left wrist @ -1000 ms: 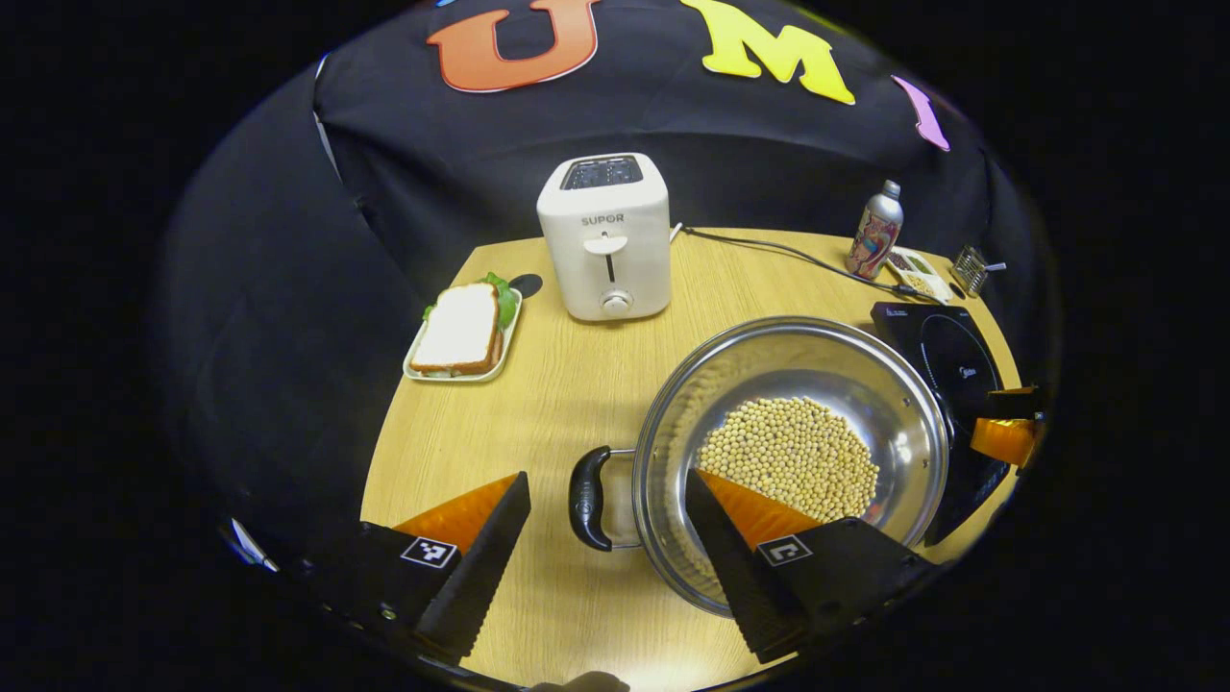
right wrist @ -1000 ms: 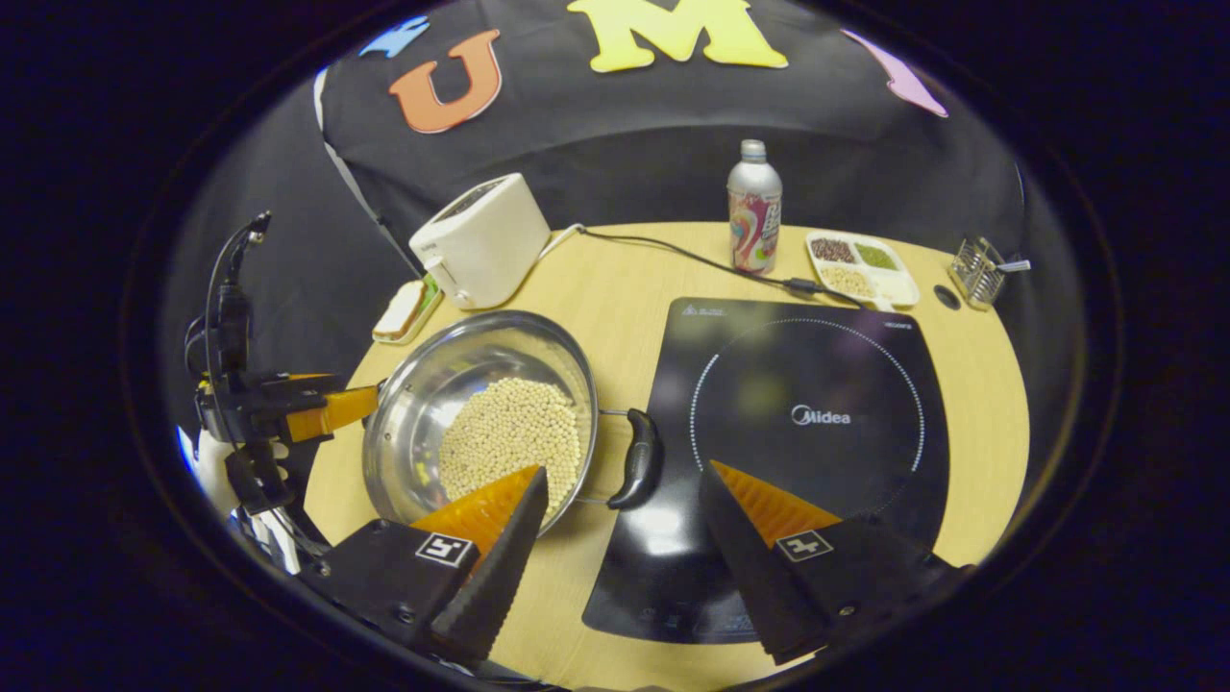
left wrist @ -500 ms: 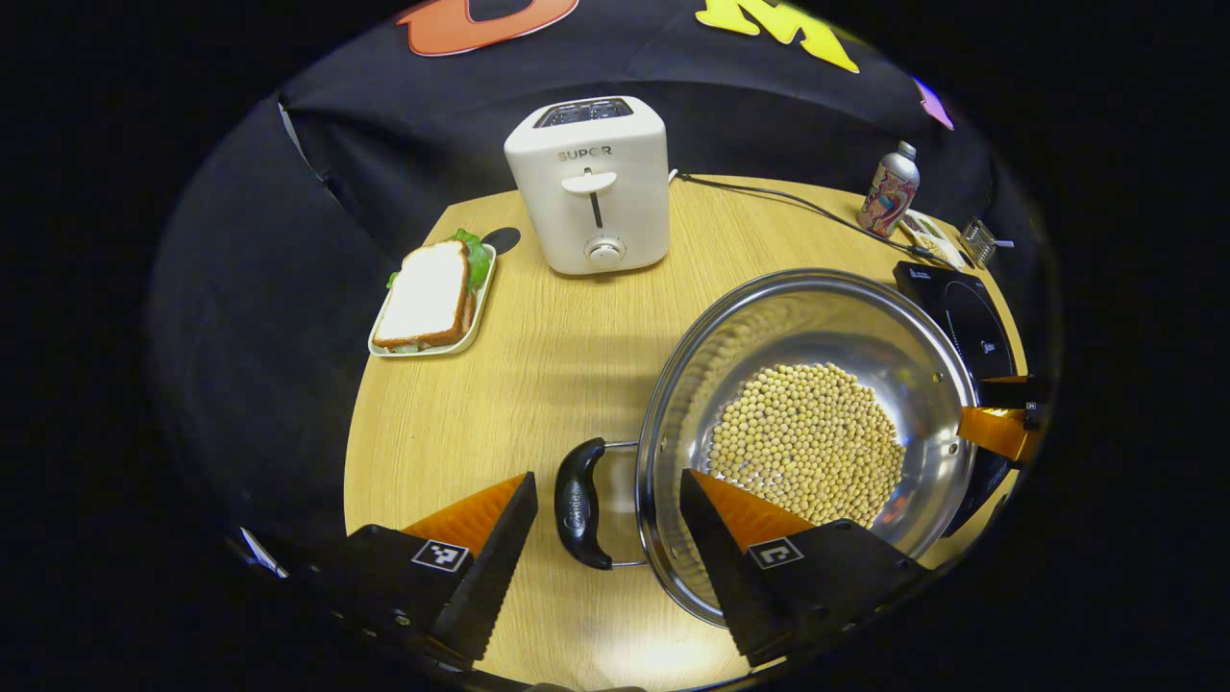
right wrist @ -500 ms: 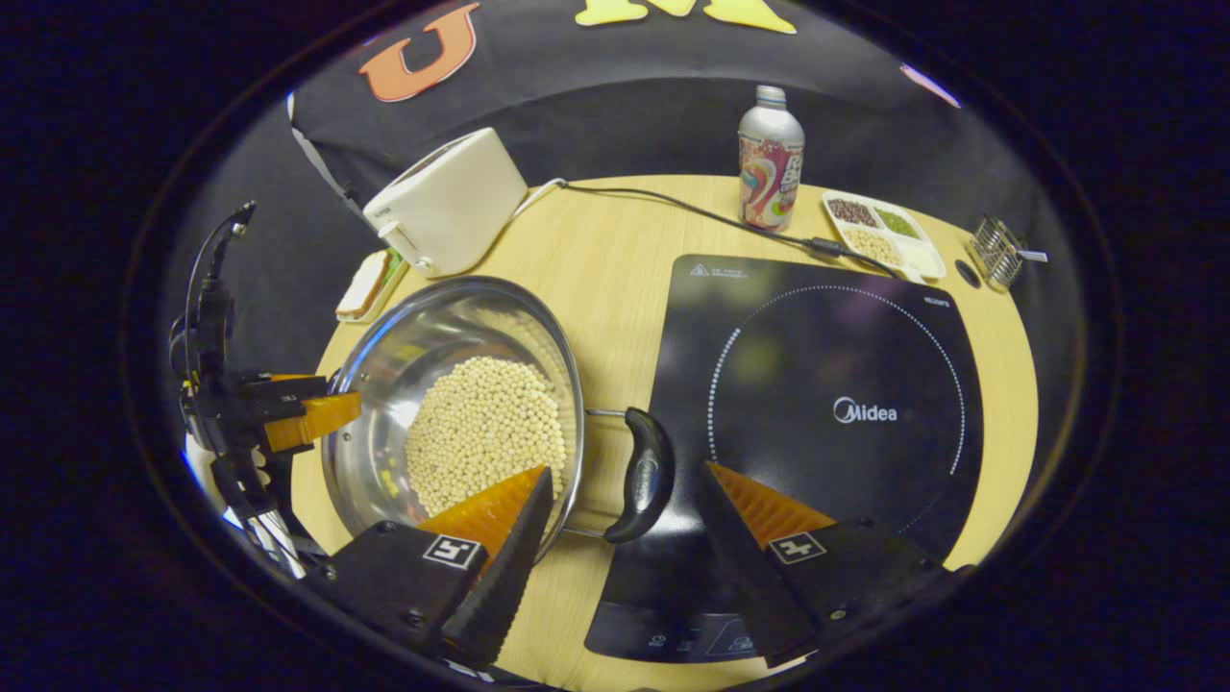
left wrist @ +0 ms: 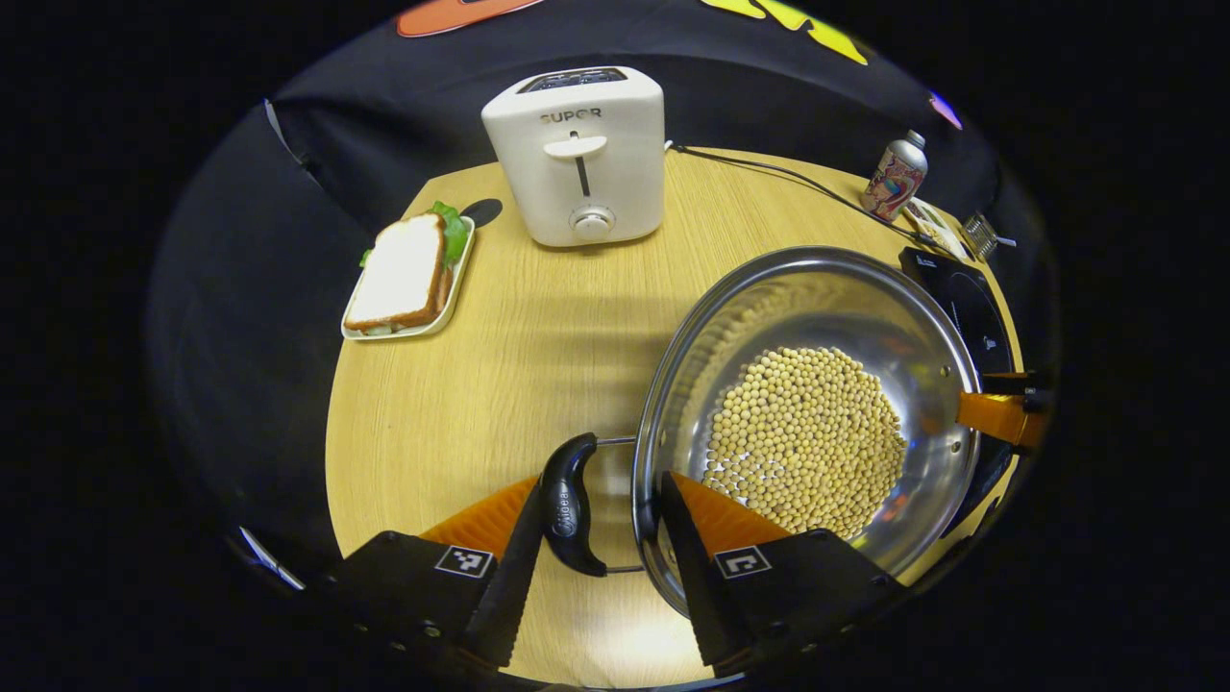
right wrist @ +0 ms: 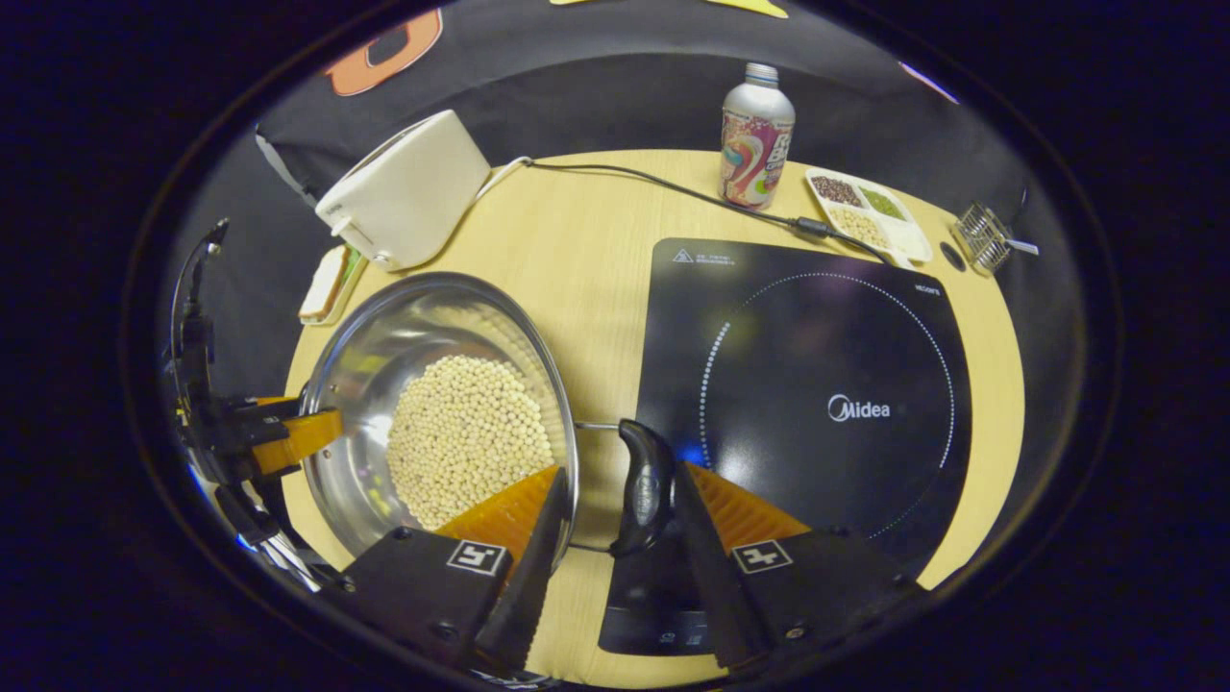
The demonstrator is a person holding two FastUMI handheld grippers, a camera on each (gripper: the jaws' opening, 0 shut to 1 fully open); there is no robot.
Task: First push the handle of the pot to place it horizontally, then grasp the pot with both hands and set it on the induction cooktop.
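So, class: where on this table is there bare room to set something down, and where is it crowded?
Bare wood lies between the sandwich tray, the toaster and the pot. A second strip runs behind the induction cooktop, crossed by the cable. It is crowded at the far right, around the bottle, the divided dish and the wire rack, and near both pot handles.

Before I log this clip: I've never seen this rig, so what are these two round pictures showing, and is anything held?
A person holds one two-finger gripper in each hand; each carries its own fisheye camera. In the left gripper view, the left gripper straddles the pot's left handle. In the right gripper view, the right gripper brackets the right handle. Whether either has closed fully is unclear. The steel pot of beans sits on the table beside the induction cooktop. Also there: toaster, sandwich, bottle.
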